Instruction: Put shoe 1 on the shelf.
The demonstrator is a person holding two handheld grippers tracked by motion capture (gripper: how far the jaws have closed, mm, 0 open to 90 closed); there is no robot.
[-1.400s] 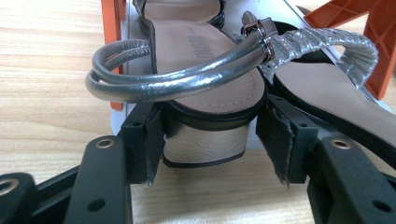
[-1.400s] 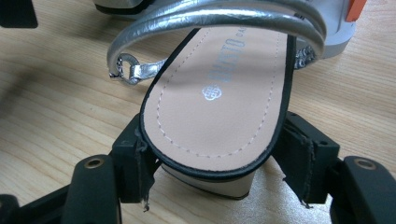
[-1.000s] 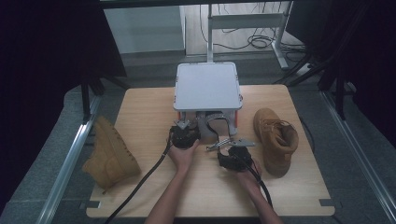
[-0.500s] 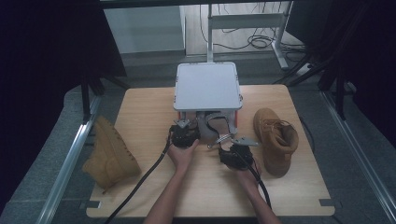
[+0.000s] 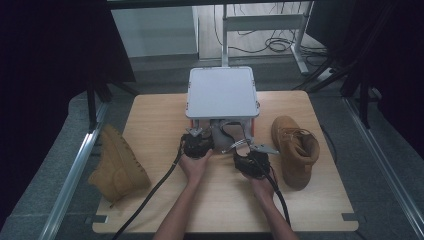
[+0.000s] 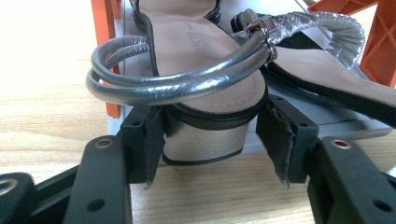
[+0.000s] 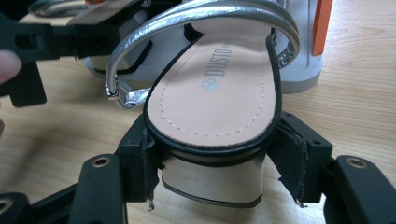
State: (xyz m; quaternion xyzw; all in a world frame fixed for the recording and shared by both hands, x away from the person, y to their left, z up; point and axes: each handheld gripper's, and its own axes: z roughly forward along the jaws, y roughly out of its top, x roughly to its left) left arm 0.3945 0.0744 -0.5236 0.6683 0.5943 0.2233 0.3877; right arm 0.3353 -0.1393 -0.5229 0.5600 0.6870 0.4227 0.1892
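Two silver strap sandals lie heel-out in the low shelf under a grey box (image 5: 220, 92) on orange legs (image 6: 105, 28). My left gripper (image 6: 210, 144) is shut on the block heel of one sandal (image 6: 205, 79), with a pad on each side of it. The other sandal (image 6: 317, 60) lies beside it on the shelf's grey base. My right gripper (image 7: 215, 163) is shut on that sandal's heel (image 7: 219, 88), which hangs a little above the wood. In the high view the left gripper (image 5: 196, 134) and the right gripper (image 5: 245, 149) sit side by side at the box's front.
A tan boot (image 5: 295, 150) stands upright on the wooden table (image 5: 160, 110) right of the right hand. A second tan boot (image 5: 117, 162) leans off the table's left edge. A cable trails back from each gripper toward the near edge.
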